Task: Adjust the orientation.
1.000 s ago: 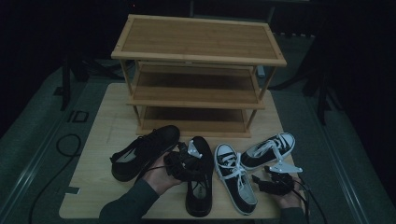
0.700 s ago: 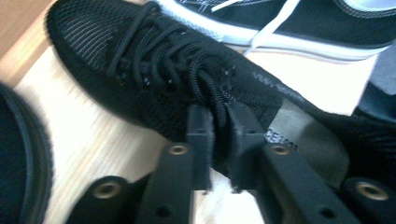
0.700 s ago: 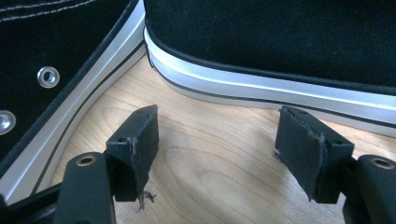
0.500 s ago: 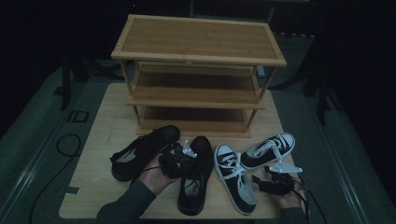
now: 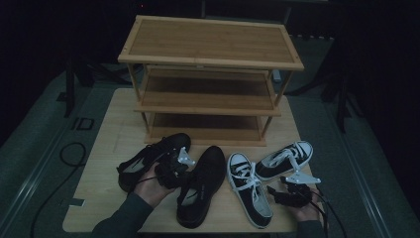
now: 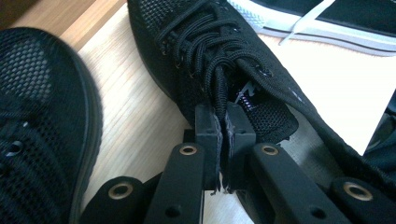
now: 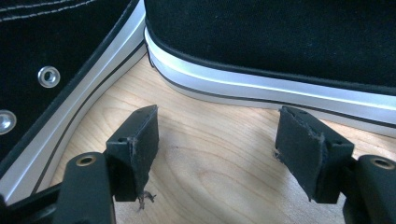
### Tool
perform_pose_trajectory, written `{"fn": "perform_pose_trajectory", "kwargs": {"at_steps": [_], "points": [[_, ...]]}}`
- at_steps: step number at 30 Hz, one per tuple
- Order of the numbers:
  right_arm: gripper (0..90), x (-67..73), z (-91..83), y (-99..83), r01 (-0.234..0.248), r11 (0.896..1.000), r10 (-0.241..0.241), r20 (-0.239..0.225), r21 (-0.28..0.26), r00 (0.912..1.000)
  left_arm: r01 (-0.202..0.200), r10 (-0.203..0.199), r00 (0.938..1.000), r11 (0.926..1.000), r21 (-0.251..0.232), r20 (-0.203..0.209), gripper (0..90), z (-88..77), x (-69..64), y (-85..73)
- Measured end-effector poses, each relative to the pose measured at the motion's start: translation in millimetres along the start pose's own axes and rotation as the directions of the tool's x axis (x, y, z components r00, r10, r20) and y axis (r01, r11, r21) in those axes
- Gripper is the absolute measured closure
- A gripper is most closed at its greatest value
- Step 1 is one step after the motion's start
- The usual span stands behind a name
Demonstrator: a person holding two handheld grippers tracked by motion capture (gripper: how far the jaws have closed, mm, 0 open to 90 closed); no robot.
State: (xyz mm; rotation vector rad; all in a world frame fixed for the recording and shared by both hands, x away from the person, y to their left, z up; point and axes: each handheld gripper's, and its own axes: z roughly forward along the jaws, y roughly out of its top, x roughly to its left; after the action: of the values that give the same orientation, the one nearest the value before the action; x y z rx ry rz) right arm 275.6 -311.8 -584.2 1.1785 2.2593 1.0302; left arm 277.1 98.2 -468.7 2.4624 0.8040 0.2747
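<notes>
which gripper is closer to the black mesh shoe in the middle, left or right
Left. The left gripper is at the black mesh shoe, its jaws having just closed on the laces and tongue. The right gripper hangs open over bare table beside the black-and-white sneakers, farther from that shoe.

Black mesh shoe (image 6: 219, 56) — matt, pale wood table (image 6: 135, 126)

Four shoes (image 5: 200, 186) lie in a row on the table (image 5: 106, 148), before the rack (image 5: 210, 74).

Wooden shoe rack (image 5: 210, 49); two black-and-white sneakers (image 5: 250, 191).
</notes>
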Motion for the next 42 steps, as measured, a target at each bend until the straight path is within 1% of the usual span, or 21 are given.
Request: {"fn": "perform_pose_trajectory", "kwargs": {"at_steps": [5,7,9,10,15,17,22,26,29,36,37,40,42], "points": [[30.0,0.0,0.0,0.0,0.0,1.0,0.0,-0.001,0.0,1.0,0.013,-0.013,0.9997,0.9999,0.006,-0.021,87.3,-4.2,4.6,-6.4],[30.0,0.0,0.0,0.0,0.001,1.0,-0.001,-0.001,0.0,1.0,0.024,-0.024,0.9989,0.9997,0.007,-0.04,87.3,-6.8,8.3,-10.1],[30.0,0.0,0.0,0.0,0.001,1.0,-0.001,-0.001,0.0,1.0,0.032,-0.031,0.9986,0.9995,0.005,-0.042,87.4,-7.6,9.9,-11.5],[30.0,0.0,0.0,0.0,0.001,1.0,-0.001,-0.001,0.0,1.0,0.042,-0.042,0.9978,0.9991,0.005,-0.051,87.4,-9.6,14.2,-14.7],[30.0,0.0,0.0,0.0,0.001,1.0,-0.001,0.0,0.0,1.0,0.079,-0.078,0.9942,0.9969,-0.001,-0.074,87.3,-14.3,27.1,-22.8],[30.0,0.0,0.0,0.0,0.001,1.0,-0.001,0.0,0.0,1.0,0.088,-0.088,0.9934,0.9961,-0.003,-0.074,87.3,-16.1,30.8,-25.3],[30.0,0.0,0.0,0.0,0.001,1.0,-0.001,-0.001,0.0,1.0,0.089,-0.088,0.9927,0.996,0.006,-0.083,87.3,-19.9,35.2,-29.6],[30.0,0.0,0.0,0.0,0.001,1.0,-0.001,-0.001,0.0,1.0,0.096,-0.095,0.9916,0.9954,0.006,-0.088,87.3,-21.8,37.8,-32.3],[30.0,0.0,0.0,0.0,0.001,1.0,-0.001,0.0,0.001,1.0,0.099,-0.099,0.9909,0.9951,0.002,-0.092,87.2,-24.7,42.6,-37.4],[30.0,0.0,0.0,0.0,0.001,1.0,-0.001,-0.001,0.0,1.0,0.09,-0.088,0.9904,0.9958,0.014,-0.106,87.2,-29.9,46.0,-44.1],[30.0,0.0,0.0,0.0,0.001,1.0,-0.001,-0.001,0.001,1.0,0.084,-0.081,0.9907,0.9963,0.021,-0.109,87.2,-32.1,46.9,-46.4],[30.0,0.0,0.0,0.0,0.001,1.0,-0.001,-0.001,0.001,1.0,0.078,-0.074,0.9907,0.9965,0.031,-0.114,87.2,-35.1,47.8,-50.2],[30.0,0.0,0.0,0.0,0.002,1.0,-0.002,-0.001,0.001,1.0,0.081,-0.077,0.9906,0.9963,0.03,-0.113,87.2,-36.6,49.3,-52.6]]}}
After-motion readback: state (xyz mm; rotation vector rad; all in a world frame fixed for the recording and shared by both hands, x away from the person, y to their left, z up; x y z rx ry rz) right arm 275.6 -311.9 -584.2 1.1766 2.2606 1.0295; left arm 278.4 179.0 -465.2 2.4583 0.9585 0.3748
